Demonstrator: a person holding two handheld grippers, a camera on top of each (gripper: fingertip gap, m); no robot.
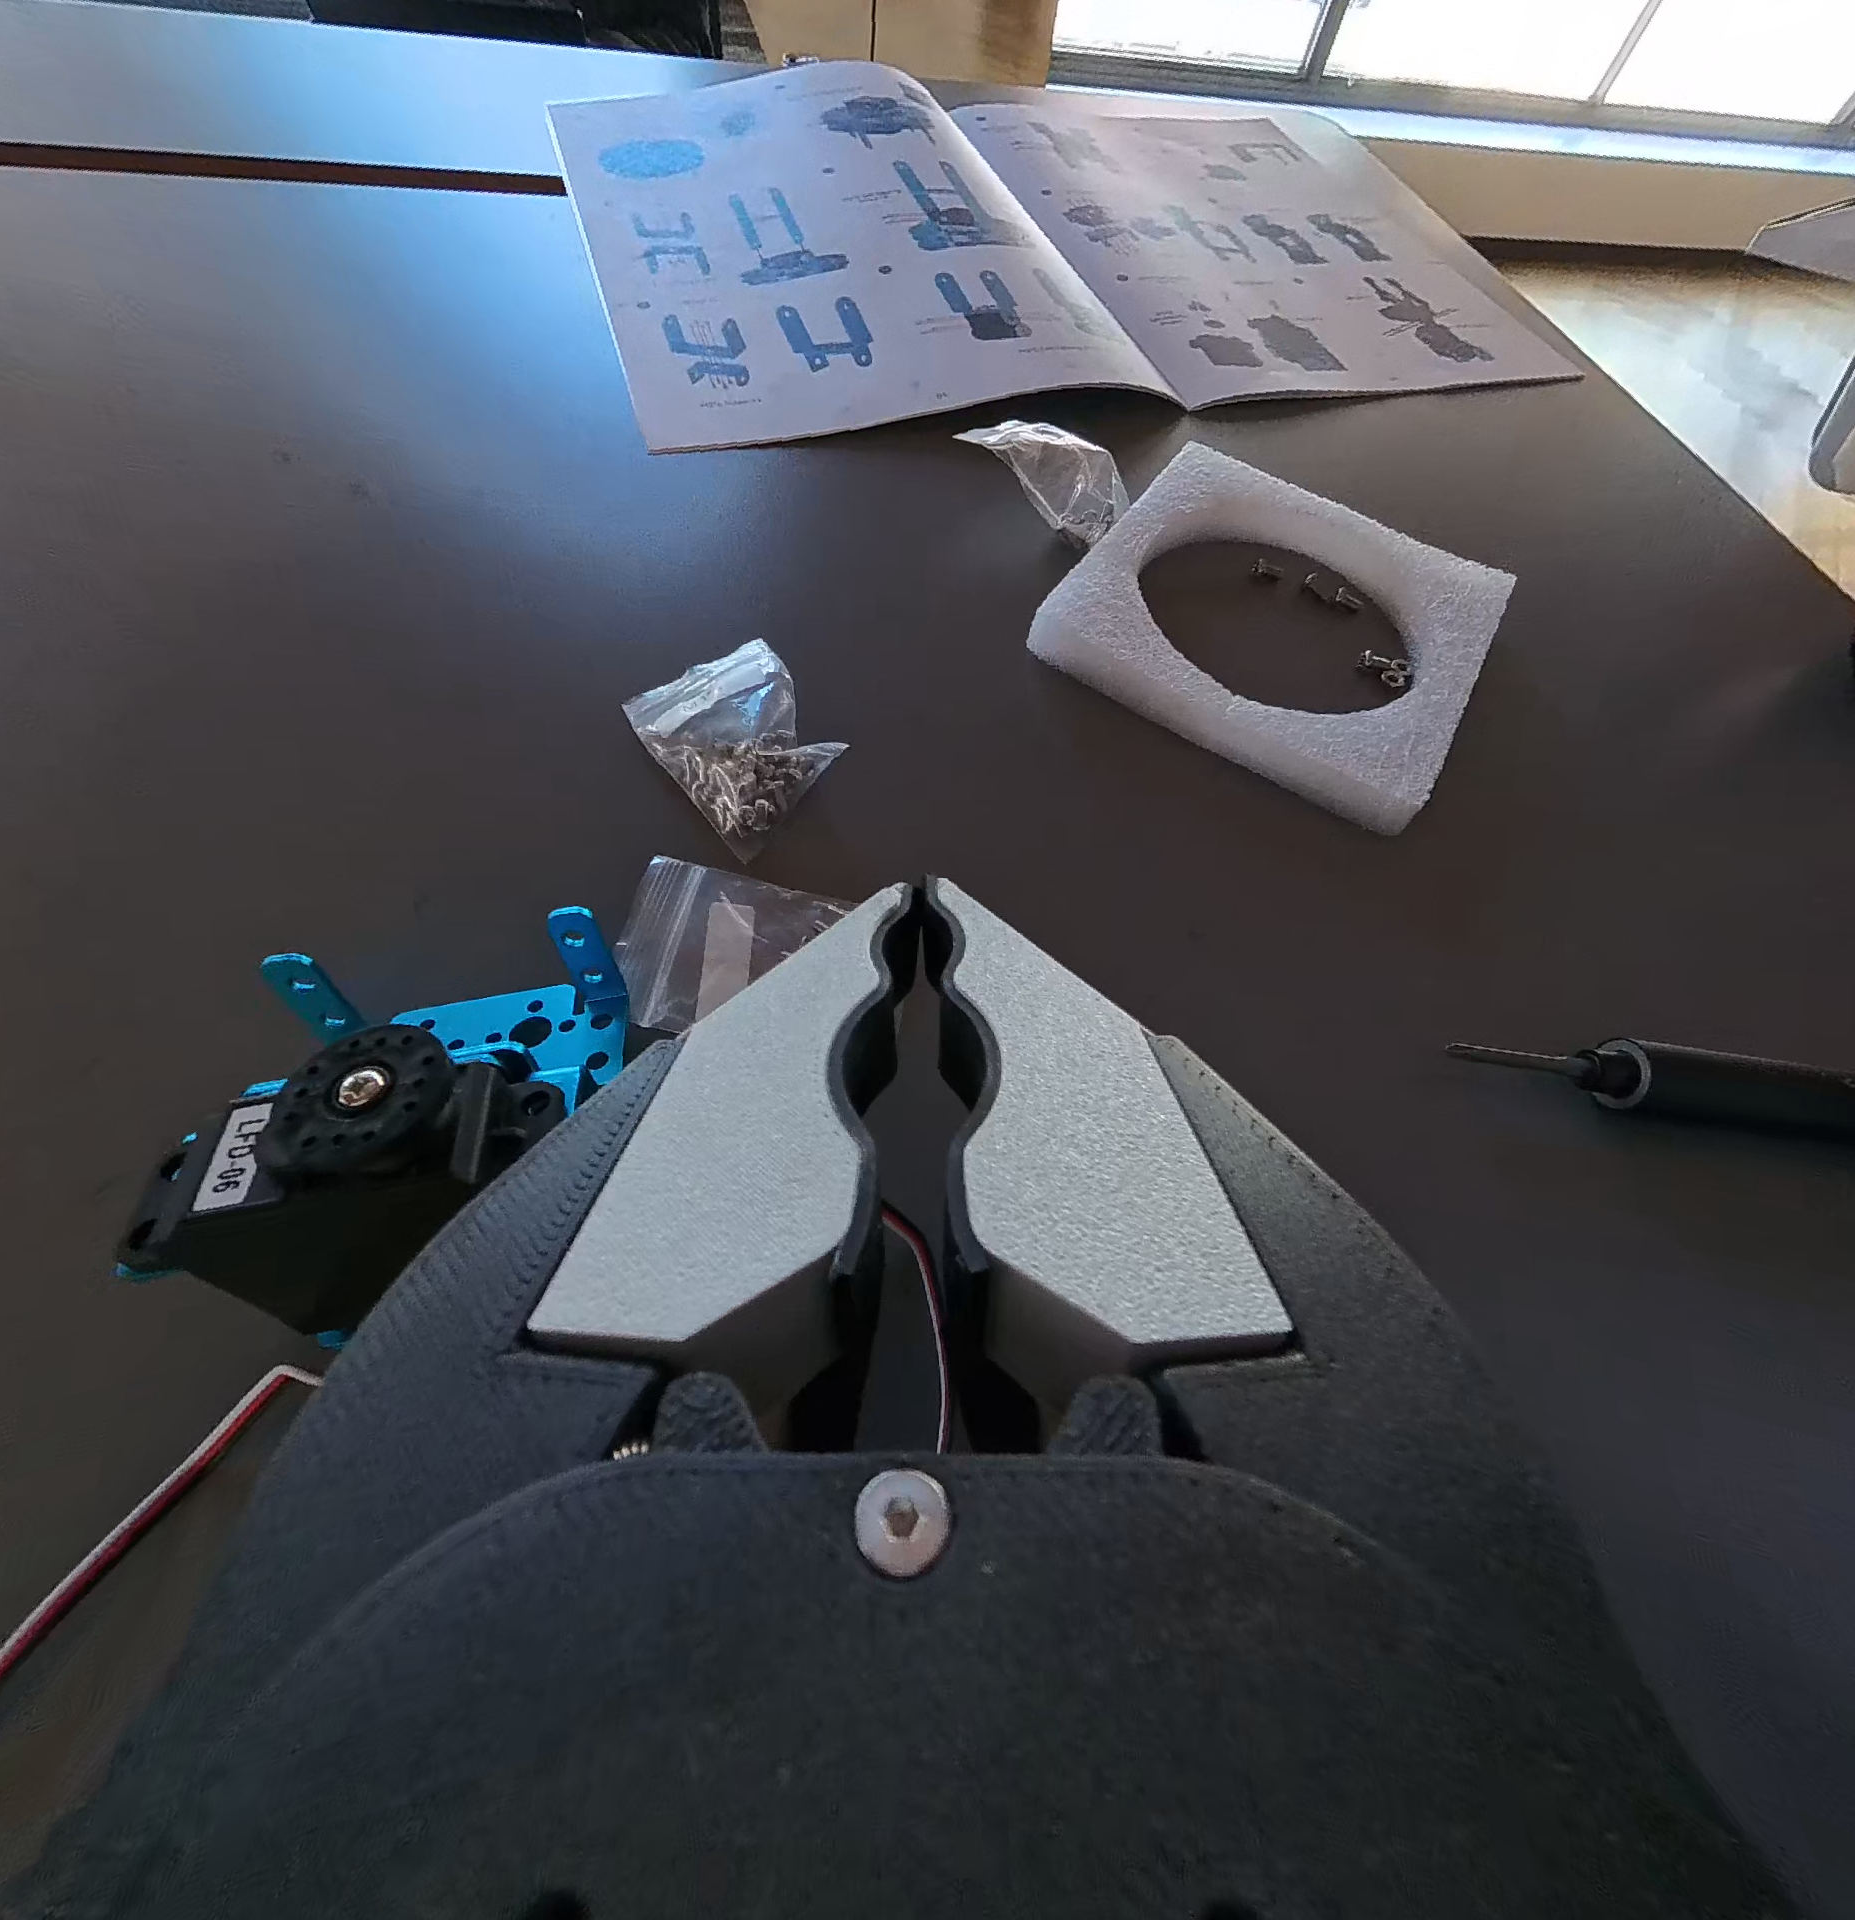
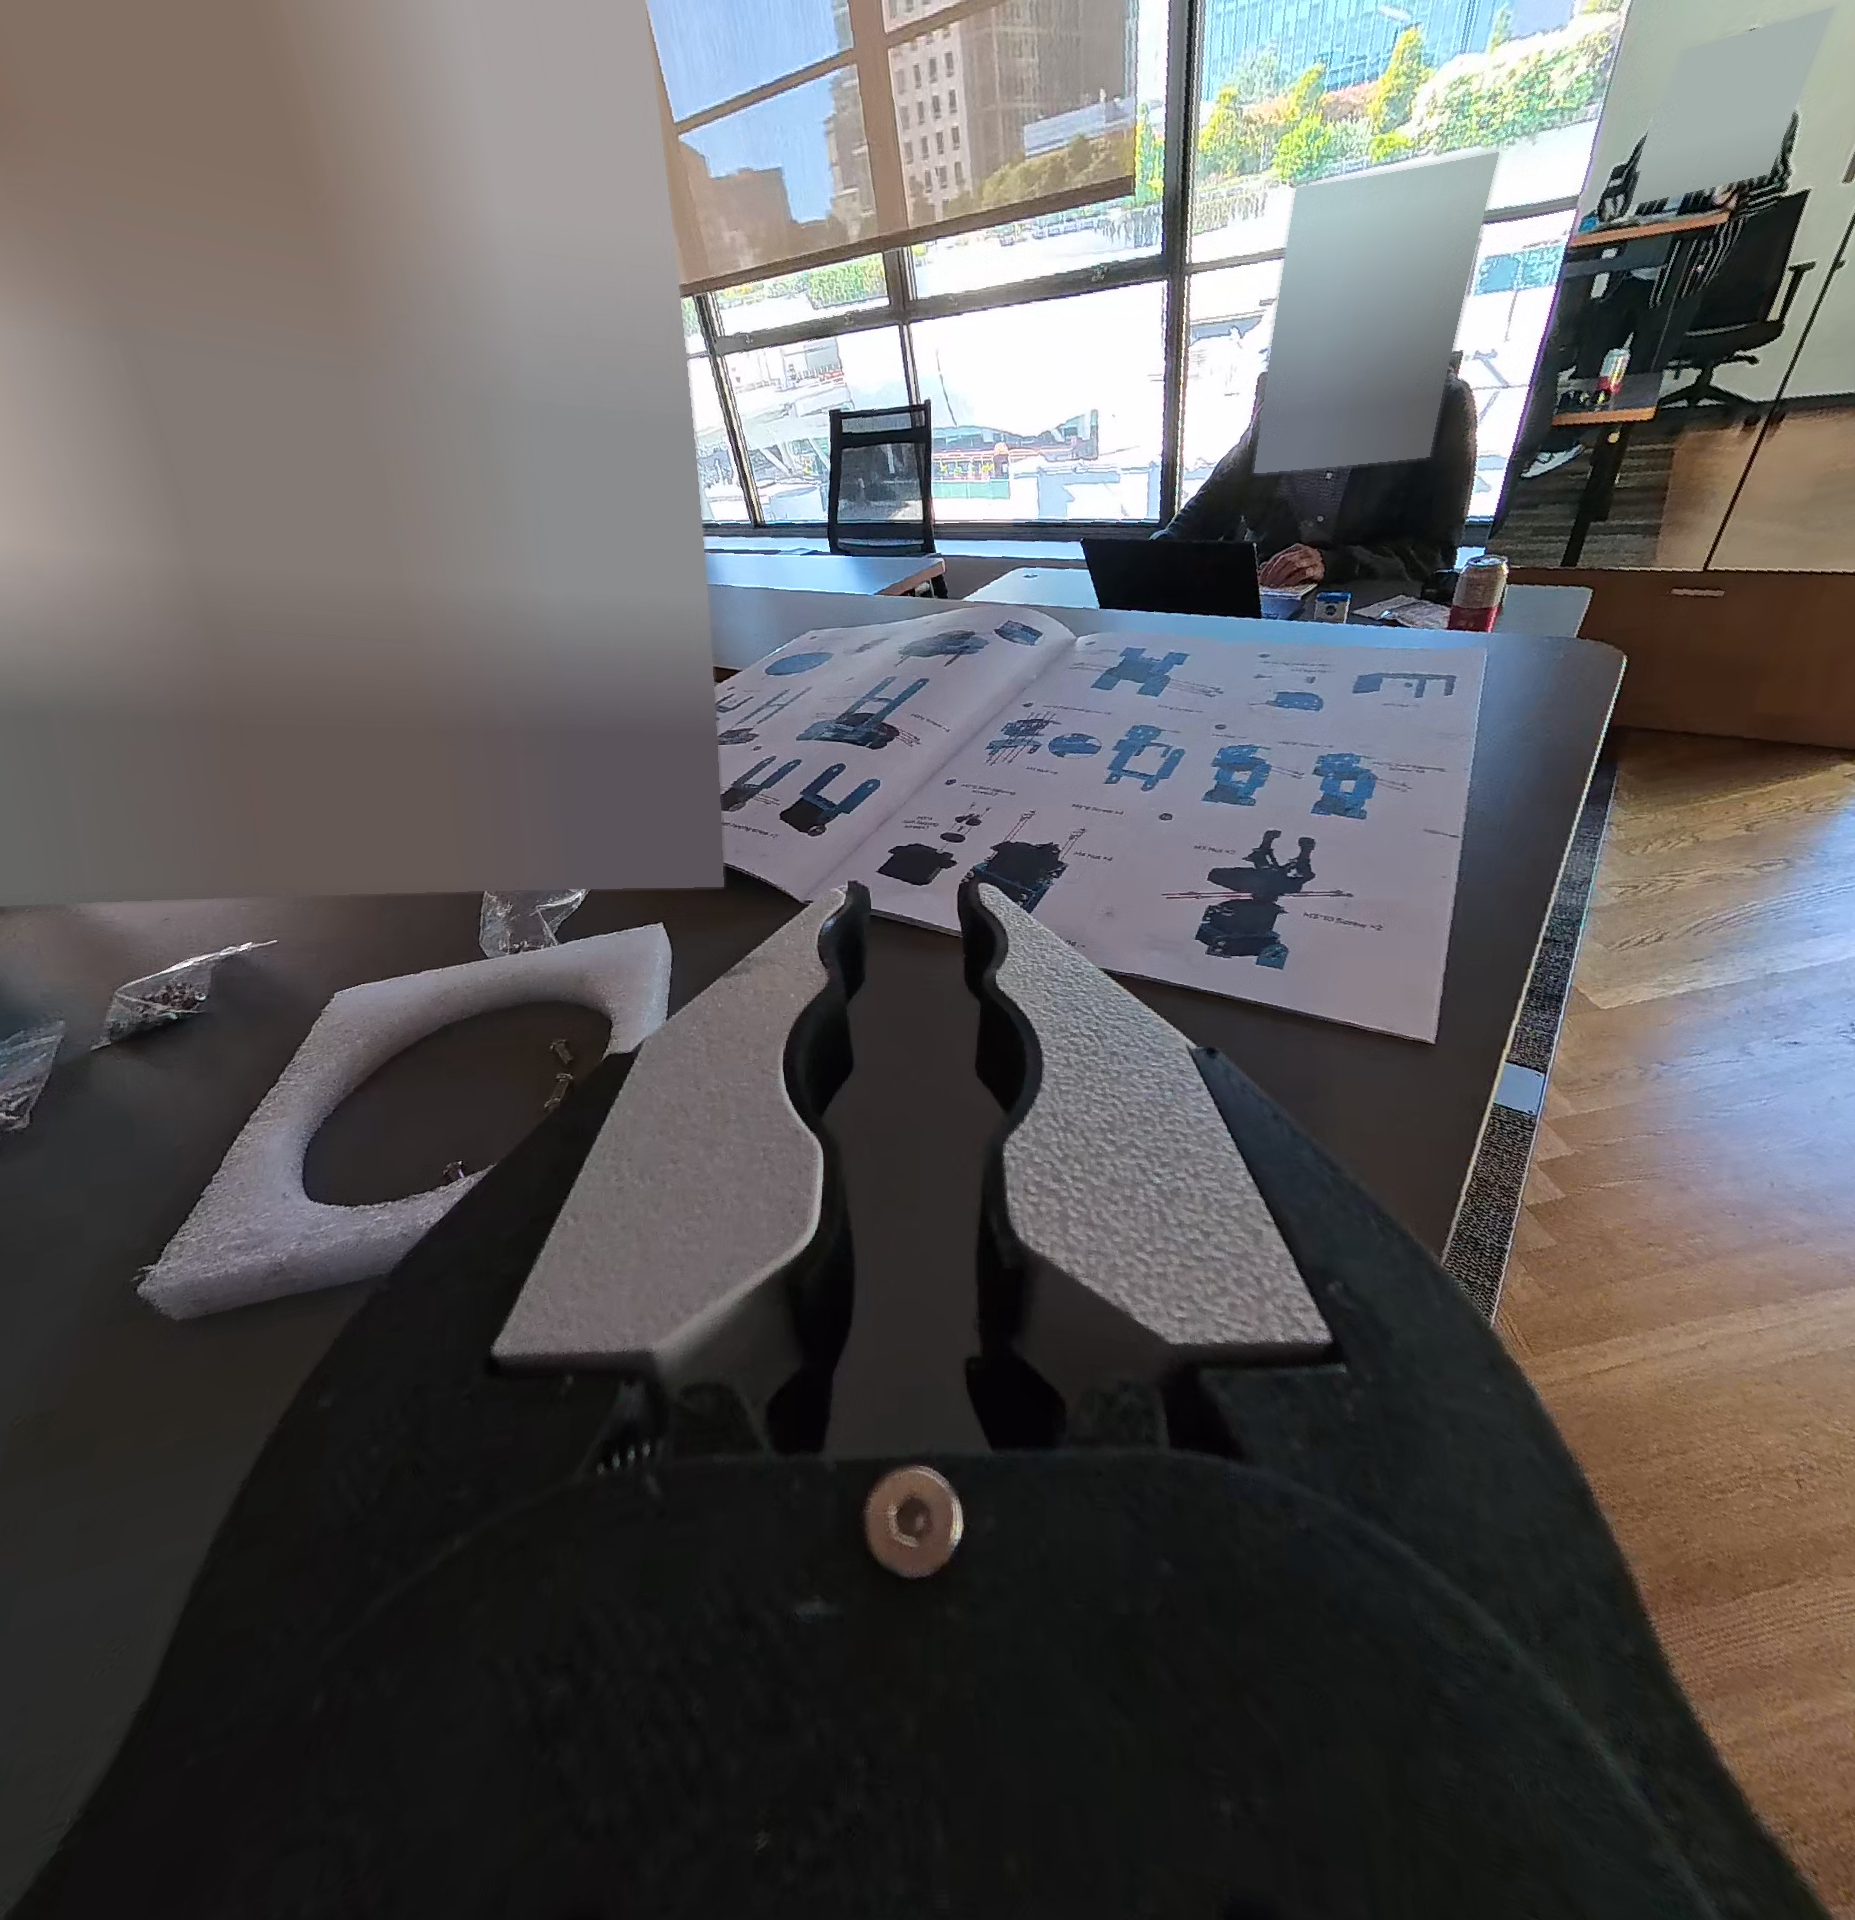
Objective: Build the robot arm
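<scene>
Left tongs [image 1: 921, 899] closed, empty, beside servo [image 1: 310, 1174] — right tongs [image 2: 910, 914] slightly parted, empty.

The desk [image 1: 279, 623] is dark brown; on it a black servo [image 1: 310, 1174] sits in a bright blue bracket [image 1: 549, 1023]. The foam frame [image 1: 1422, 727] is white, the booklet [image 2: 1318, 914] white with blue-and-black diagrams, the screwdriver [image 1: 1712, 1086] black.
</scene>
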